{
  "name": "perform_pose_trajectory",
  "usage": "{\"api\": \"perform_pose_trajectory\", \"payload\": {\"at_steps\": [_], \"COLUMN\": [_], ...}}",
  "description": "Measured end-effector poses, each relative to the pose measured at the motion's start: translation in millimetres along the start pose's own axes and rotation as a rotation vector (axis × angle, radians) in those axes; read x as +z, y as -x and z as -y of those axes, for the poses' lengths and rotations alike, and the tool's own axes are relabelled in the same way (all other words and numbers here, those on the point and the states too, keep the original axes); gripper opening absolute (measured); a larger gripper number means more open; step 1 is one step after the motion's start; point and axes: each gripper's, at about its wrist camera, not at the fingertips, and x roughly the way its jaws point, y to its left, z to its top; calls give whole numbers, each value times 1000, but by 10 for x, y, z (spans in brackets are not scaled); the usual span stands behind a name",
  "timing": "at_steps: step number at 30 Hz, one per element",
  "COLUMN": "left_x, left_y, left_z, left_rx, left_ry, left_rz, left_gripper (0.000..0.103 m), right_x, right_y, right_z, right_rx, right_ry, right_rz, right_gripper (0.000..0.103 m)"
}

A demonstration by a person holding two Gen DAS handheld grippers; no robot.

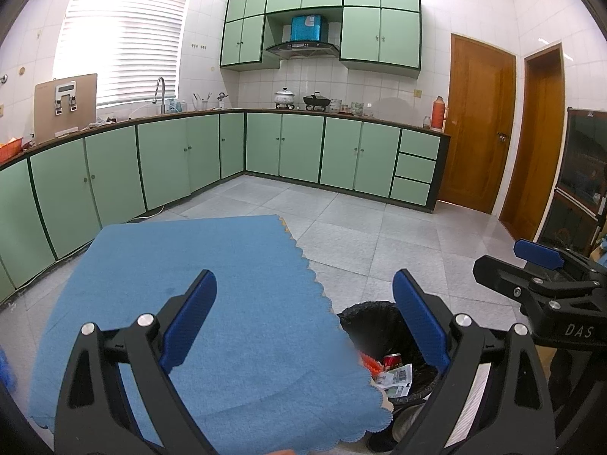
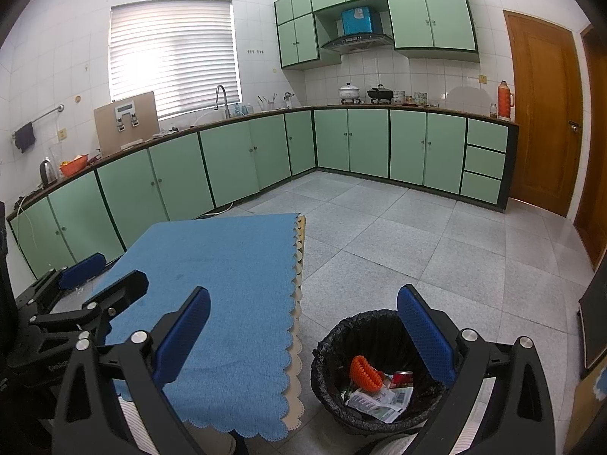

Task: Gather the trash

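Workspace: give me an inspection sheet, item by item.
Surface: table under a blue cloth, bare; beige scalloped layer showing at its edge.
Job's things: trash bin with black liner on the floor beside the table, holding an orange ridged item, a red can and printed papers.
Clutter: nothing seen on the cloth.
Grippers: left gripper and right gripper, jaws wide open, both empty.
Cables: white cable on the floor along the cabinet base.
Surroundings: green cabinets, counter with pots, faucet, orange thermos; wooden door.
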Motion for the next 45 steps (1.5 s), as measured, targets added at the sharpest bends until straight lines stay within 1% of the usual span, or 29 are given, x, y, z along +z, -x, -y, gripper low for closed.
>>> {"api": "perform_pose_trajectory", "payload": {"at_steps": [19,35,45], "left_x": [-39,-59,-60], "left_y": [-15,-78,-78], "left_z": [-92,-88,-95], "left_rx": [2,0,1], "left_ry": [3,-4,-3], "left_rz": [-12,-26,-28], "left_gripper": [91,91,91], "right_x": [-7,5,-62], "right_y": [-4,-1,-59], "right_z": [6,13,4], "right_rx": [1,2,1], "right_ry": [-1,-3,-8], "right_rz": [-3,-5,-14], "right_gripper": [97,97,97]}}
